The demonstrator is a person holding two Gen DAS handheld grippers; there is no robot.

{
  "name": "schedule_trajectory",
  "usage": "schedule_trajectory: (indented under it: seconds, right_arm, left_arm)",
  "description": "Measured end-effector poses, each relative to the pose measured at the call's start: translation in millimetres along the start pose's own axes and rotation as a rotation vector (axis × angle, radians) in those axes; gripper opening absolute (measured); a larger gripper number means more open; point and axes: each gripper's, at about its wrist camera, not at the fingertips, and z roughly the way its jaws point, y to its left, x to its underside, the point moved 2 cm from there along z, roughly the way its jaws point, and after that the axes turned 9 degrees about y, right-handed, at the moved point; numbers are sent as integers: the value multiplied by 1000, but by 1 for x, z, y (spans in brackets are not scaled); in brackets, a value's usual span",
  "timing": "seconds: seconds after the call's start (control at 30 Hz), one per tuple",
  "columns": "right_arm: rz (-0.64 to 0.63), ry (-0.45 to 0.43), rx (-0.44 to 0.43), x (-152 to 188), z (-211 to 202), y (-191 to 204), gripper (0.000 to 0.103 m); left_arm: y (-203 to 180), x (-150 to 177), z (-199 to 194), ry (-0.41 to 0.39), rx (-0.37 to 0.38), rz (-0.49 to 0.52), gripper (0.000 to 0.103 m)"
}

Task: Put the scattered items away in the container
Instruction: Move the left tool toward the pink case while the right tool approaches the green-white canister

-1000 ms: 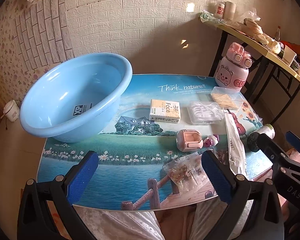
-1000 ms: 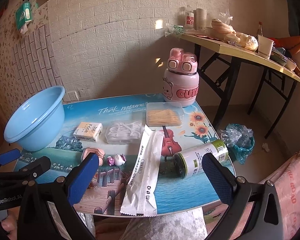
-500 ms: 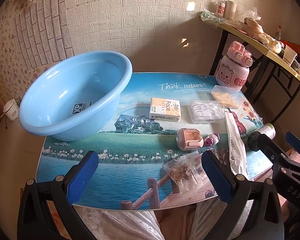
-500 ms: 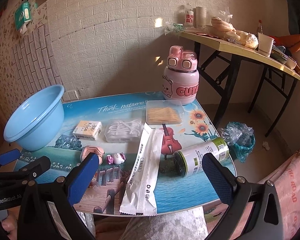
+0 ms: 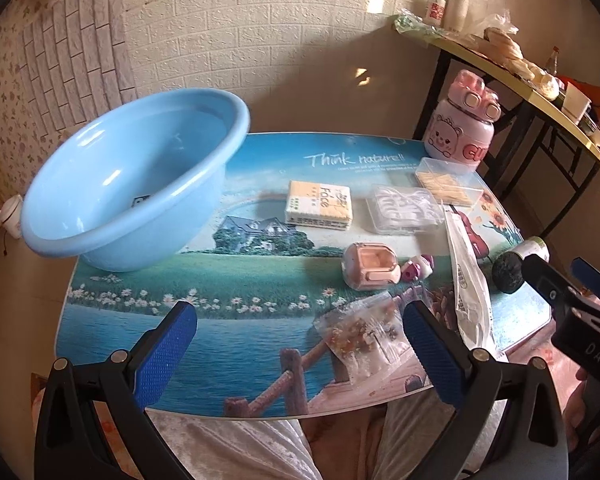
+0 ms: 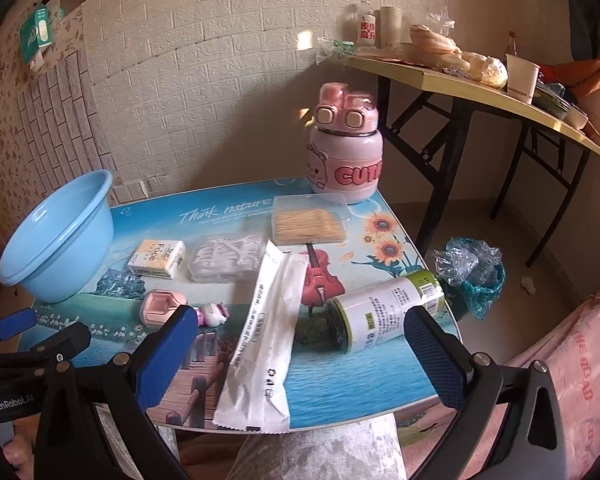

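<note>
Hovering spread wide and empty at the counter's [image 5: 260, 344] near edge, both the left hand-held gripper [image 5: 300, 344] and right hand-held gripper [image 6: 300, 352] face scattered items, the blue basin [image 5: 132, 184] sitting far left.

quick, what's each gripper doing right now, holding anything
Left gripper: open, holding nothing.
Right gripper: open, holding nothing.

- A folding side table [image 6: 476, 88] stood at two o'clock, crowded with cups and bagged food.
- A crumpled blue plastic bag [image 6: 470, 276] lay on the floor at three o'clock.
</note>
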Motion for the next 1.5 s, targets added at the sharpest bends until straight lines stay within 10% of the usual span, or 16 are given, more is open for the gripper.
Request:
schedule_trajectory:
  seconds: [1.5]
  right_arm:
    - [-34, 84, -49, -1, 61, -74, 103]
  left_arm:
    - [-35, -25, 75, 73, 24, 91, 103]
